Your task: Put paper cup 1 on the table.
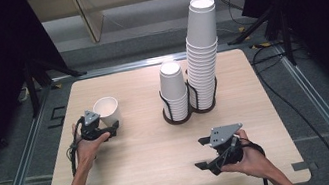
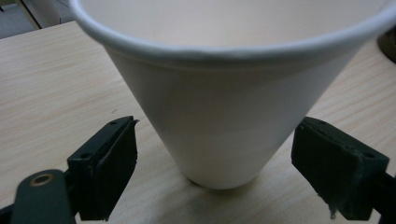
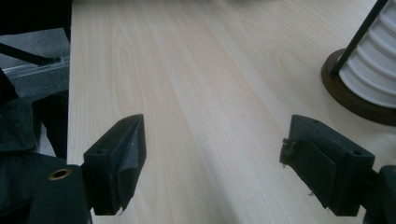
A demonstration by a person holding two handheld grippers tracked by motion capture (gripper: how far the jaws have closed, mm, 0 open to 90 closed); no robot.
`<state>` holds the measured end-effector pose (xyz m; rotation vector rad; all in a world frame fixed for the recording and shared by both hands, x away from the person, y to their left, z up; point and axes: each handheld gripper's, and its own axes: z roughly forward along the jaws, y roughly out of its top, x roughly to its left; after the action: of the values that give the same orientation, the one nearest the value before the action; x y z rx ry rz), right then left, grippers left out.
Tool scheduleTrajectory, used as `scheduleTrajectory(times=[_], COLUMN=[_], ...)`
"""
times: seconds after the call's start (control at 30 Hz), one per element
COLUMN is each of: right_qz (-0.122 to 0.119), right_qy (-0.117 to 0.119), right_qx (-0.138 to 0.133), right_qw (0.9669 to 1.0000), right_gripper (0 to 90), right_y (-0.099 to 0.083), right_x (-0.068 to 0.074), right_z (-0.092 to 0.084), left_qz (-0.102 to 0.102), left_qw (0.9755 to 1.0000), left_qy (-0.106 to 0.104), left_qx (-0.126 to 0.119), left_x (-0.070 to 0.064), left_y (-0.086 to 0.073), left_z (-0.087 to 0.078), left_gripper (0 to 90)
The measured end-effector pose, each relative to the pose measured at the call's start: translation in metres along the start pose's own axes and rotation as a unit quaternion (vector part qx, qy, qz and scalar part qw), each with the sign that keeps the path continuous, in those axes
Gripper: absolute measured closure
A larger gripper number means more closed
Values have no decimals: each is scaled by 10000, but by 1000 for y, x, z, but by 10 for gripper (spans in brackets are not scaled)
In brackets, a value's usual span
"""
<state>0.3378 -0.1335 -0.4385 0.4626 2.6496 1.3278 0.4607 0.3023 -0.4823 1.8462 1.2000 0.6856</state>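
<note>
A single white paper cup (image 1: 107, 110) stands upright on the wooden table (image 1: 152, 150) at the left. My left gripper (image 1: 112, 125) reaches around its lower part. In the left gripper view the cup (image 2: 219, 116) sits between the two black jaws with a small gap on each side, so the pads (image 2: 112, 158) are not pressing on it and the gripper (image 2: 215, 156) is open. My right gripper (image 1: 202, 153) rests near the front right of the table, open, with bare wood between its jaws (image 3: 212, 158).
Two stacks of white cups stand in dark wire holders behind the table's middle: a short stack (image 1: 174, 91) and a tall leaning stack (image 1: 202, 50). A holder base (image 3: 355, 100) lies ahead and right of my right gripper. Metal rails and cables run beside the table.
</note>
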Motion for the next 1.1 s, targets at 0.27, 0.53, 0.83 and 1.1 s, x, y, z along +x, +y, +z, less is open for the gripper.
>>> scheduleTrajectory(times=[0.27,0.53,0.83,1.1], right_qz=[293,870,1201,1476], right_qy=[-298,-927,-1305,-1482], right_qx=[-145,-427,-514,-513], right_qw=[9990,9910,9828,9765], right_gripper=[202,194,188,185], right_y=[-1,-4,-11,-20], right_x=[-7,-19,-31,-41], right_z=[-6,-16,-22,-26], left_qz=[-3,-6,-87,-174], left_qw=[10000,9995,9972,9944], left_qy=[-95,-135,-486,-860], left_qx=[-16,-268,-569,-598], left_x=[-10,-25,-50,-71], left_y=[-9,-16,-14,-26], left_z=[-21,-51,-83,-96], left_gripper=[142,141,142,142])
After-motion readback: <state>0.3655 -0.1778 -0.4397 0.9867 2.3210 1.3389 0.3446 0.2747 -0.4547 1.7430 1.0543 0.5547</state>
